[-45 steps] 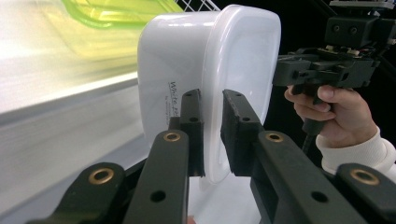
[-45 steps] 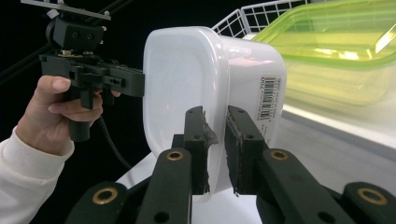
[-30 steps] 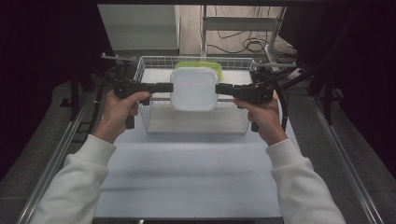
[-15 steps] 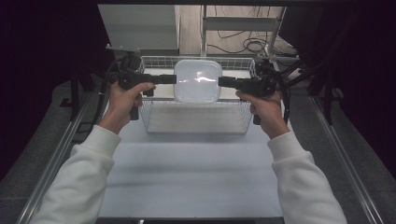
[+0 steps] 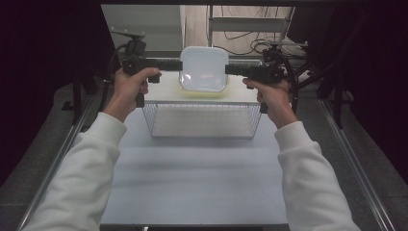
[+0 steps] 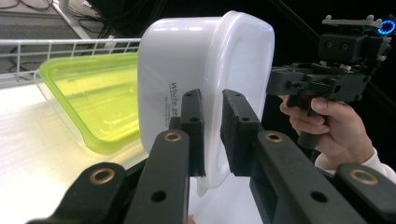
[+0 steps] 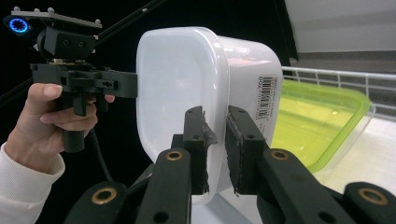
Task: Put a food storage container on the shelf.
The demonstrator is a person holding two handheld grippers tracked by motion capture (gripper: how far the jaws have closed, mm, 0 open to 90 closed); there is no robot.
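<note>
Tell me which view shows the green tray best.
The left gripper view: the green tray lies open, its inside visible, behind the white tub. The right gripper view shows its far part; the high view just a yellow-green sliver.

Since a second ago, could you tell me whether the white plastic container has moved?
Yes: the white plastic container has moved up the high view, from over the wire basket to beyond its far rim.

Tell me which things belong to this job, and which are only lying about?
In the job:
- white plastic container
- left hand-held gripper
- right hand-held gripper
- wire basket

Lying about:
- green-lidded container
- cables on the floor behind
</note>
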